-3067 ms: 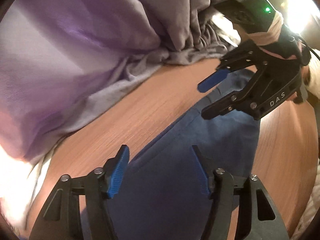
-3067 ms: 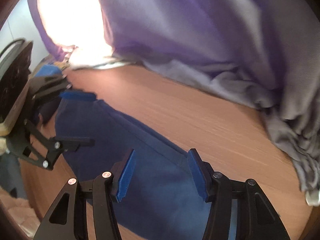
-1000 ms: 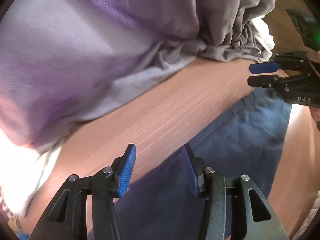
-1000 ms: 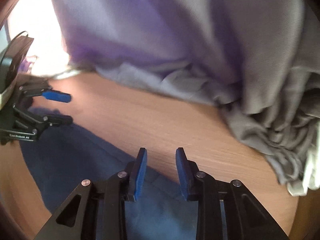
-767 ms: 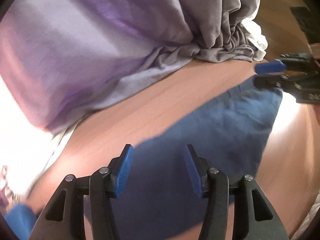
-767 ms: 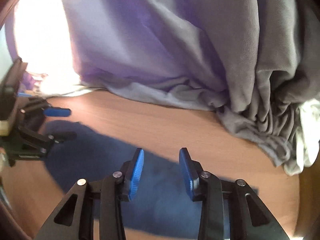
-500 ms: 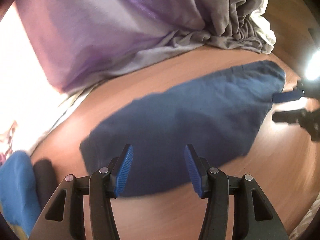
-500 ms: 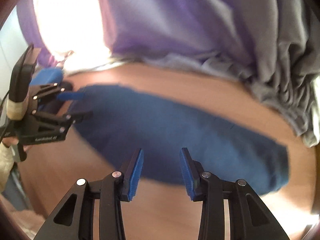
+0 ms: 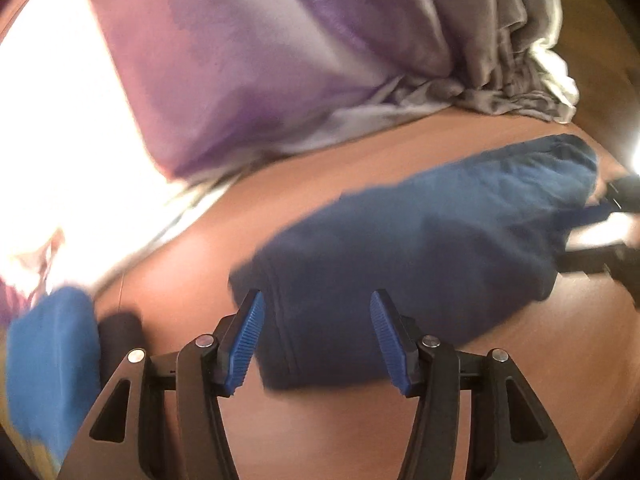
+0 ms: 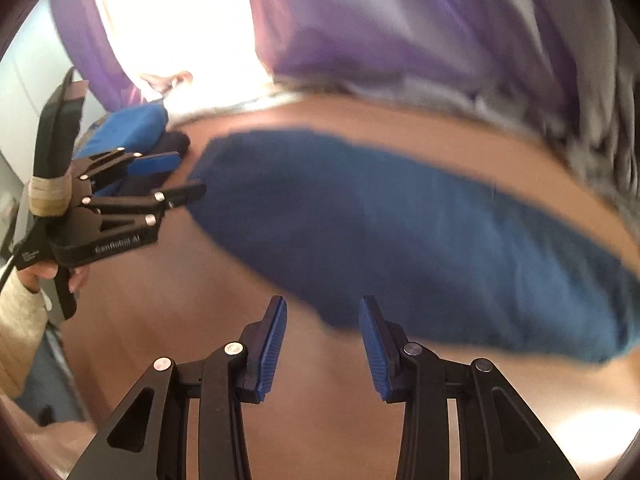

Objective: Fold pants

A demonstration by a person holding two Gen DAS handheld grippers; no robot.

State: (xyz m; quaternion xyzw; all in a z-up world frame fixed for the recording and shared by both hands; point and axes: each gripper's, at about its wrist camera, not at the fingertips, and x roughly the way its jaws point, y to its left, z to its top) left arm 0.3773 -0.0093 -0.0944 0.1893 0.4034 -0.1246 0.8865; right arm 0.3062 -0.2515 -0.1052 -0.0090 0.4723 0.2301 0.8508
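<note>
Dark blue pants lie as a long folded strip across the wooden table. My left gripper hovers over the strip's near left end; its jaws are opening and the pads press on nothing. In the right wrist view the pants stretch from upper left to the right edge. My right gripper is open just short of the strip's near edge, with nothing between its fingers. The left gripper shows at the strip's left end, and the right gripper at its right end.
Purple and grey cloth hangs along the table's far side, bunched at the right. A folded bright blue garment and a dark roll sit at the left end. A hand in a cream sleeve holds the left gripper.
Both grippers have pulled back from the pants, so the whole folded strip has come into view. Both pairs of jaws stand wider than a second ago.
</note>
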